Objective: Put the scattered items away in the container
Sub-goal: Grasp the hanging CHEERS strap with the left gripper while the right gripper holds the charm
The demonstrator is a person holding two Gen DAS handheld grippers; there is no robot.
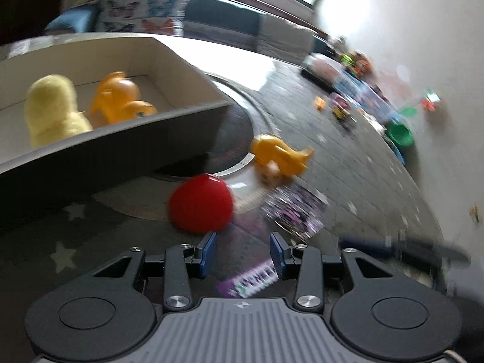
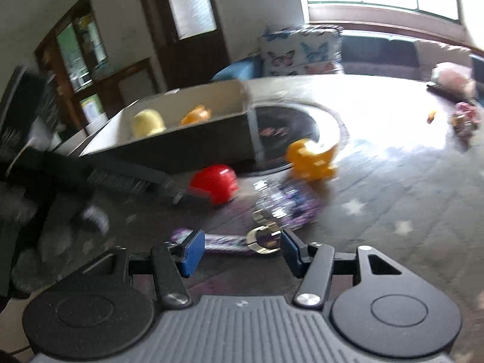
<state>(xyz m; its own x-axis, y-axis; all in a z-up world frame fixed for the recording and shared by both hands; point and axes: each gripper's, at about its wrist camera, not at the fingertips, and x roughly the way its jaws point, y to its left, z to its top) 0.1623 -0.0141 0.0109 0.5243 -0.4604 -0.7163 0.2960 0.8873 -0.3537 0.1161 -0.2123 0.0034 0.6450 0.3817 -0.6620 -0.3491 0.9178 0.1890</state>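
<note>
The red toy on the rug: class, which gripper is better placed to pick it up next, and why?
Probably left. The left gripper is open with the red toy just beyond its fingertips. The right gripper, also open, faces the purple strap, with the toy farther off.

Box (image 1: 181,115) holds yellow plush (image 1: 51,112); red toy (image 1: 201,202) lies outside.

The container (image 1: 187,69) looked like matt cardboard, holding a fuzzy yellow plush toy (image 1: 51,112) and a glossy orange plastic figure (image 1: 121,99). Near it, the red ball (image 1: 201,204) shone like smooth plastic on the dark, woven star-patterned rug (image 1: 66,242). The purple strap (image 2: 224,242) looked like cloth with a shiny metal ring (image 2: 260,240).
</note>
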